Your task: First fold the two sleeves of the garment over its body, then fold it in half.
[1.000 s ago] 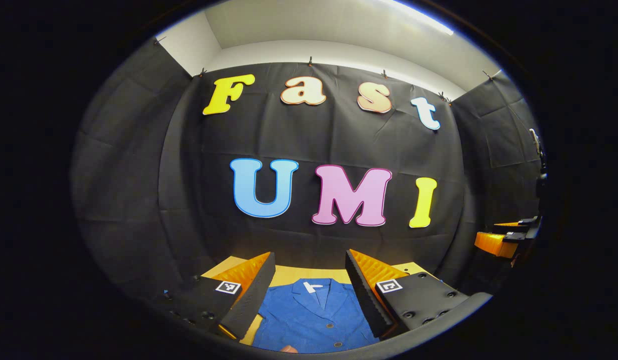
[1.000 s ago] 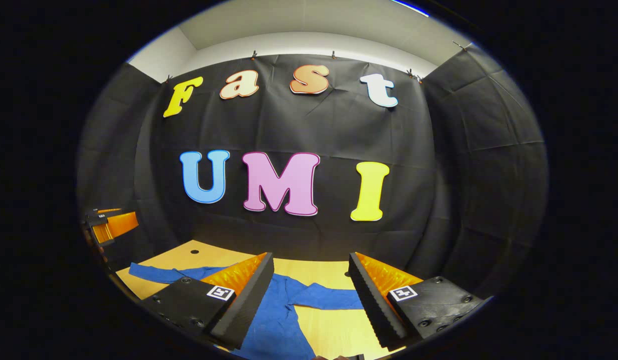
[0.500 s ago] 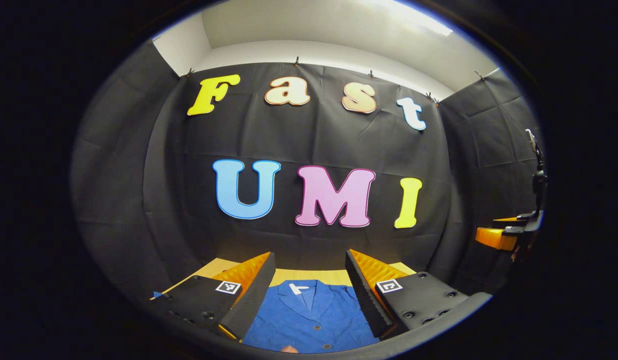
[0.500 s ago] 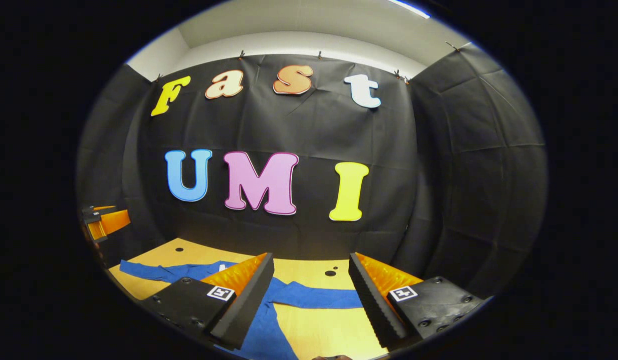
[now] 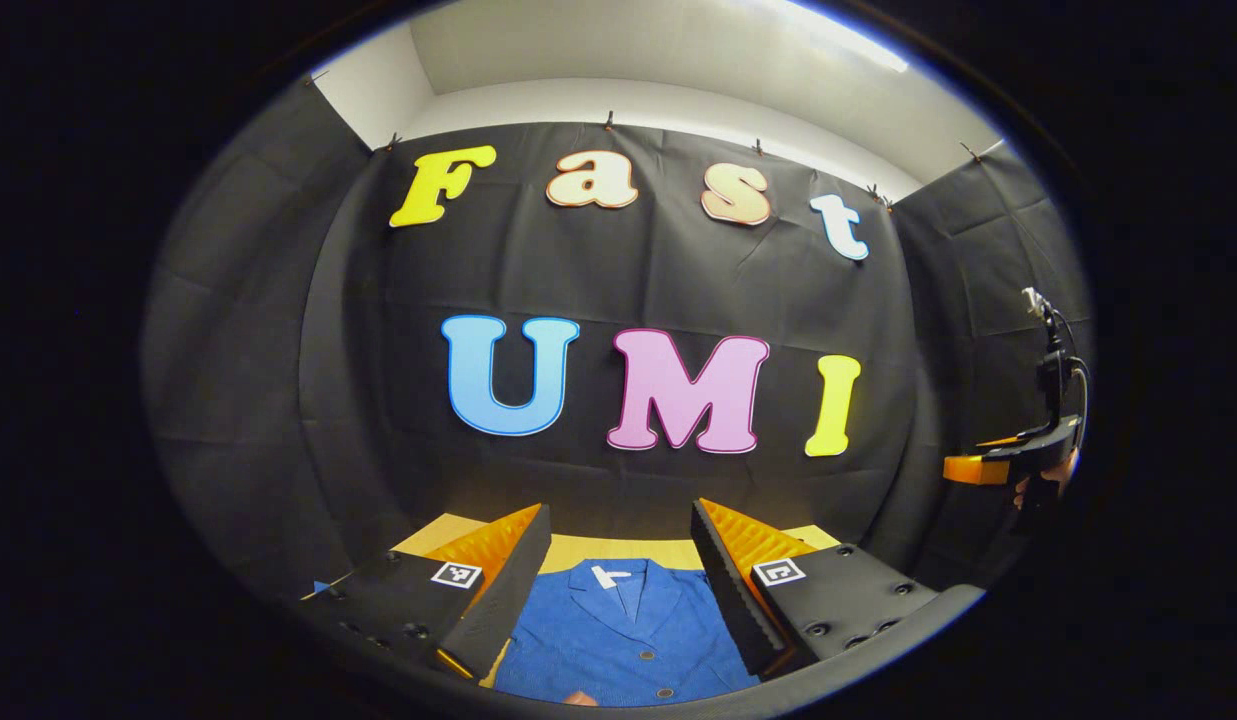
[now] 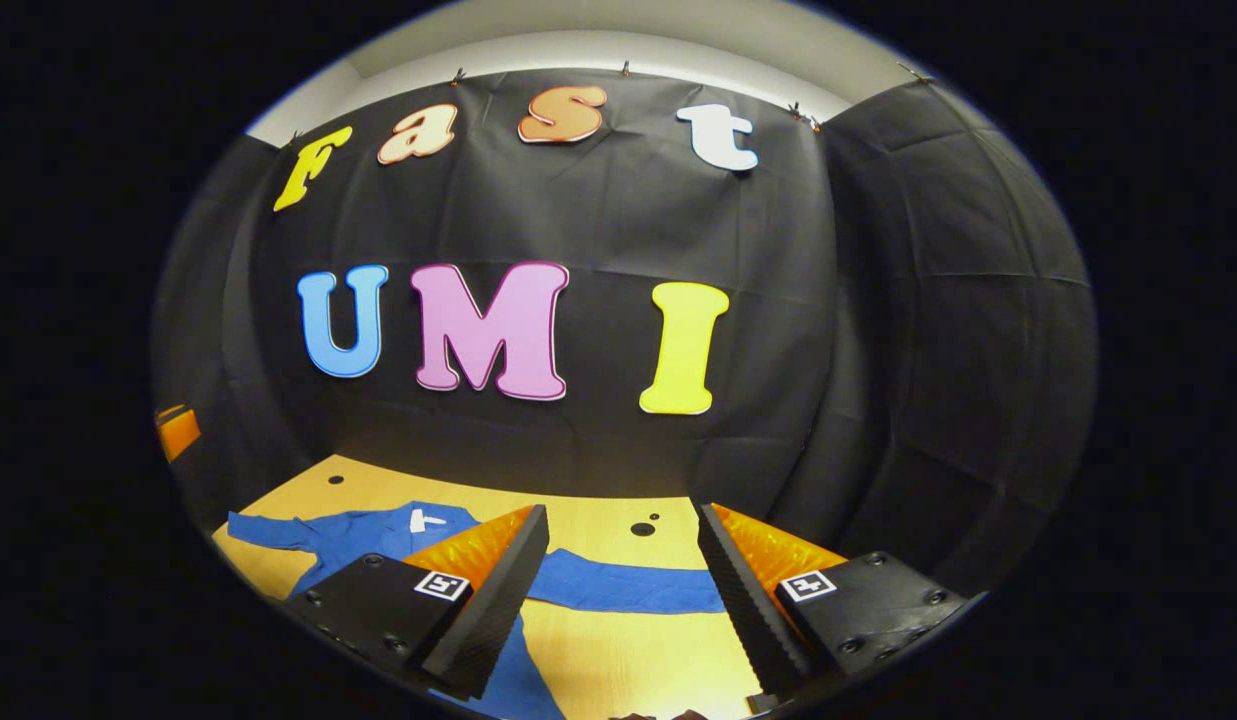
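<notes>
A blue button-front jacket (image 5: 618, 635) lies flat on the wooden table (image 5: 588, 550), collar toward the wall. My left gripper (image 5: 619, 520) hovers open above its chest, fingers apart with nothing between them. In the right gripper view the jacket's body (image 6: 378, 525) lies to the left and one sleeve (image 6: 628, 590) stretches out sideways across the table (image 6: 598, 535). My right gripper (image 6: 620, 517) is open above that sleeve. The other sleeve (image 6: 268, 527) reaches toward the left. Each gripper shows at the edge of the other's view: the right gripper (image 5: 1008, 460) and the left gripper (image 6: 176, 430).
Black cloth walls close the booth behind and on both sides of the table. Small dark holes (image 6: 643, 528) mark the tabletop near the far edge. Bare wood (image 6: 638, 660) lies below the spread sleeve.
The right gripper has tipped down and drifted right, so more table and the jacket's collar show. The left gripper has stayed nearly in place above the chest. Both remain open.
</notes>
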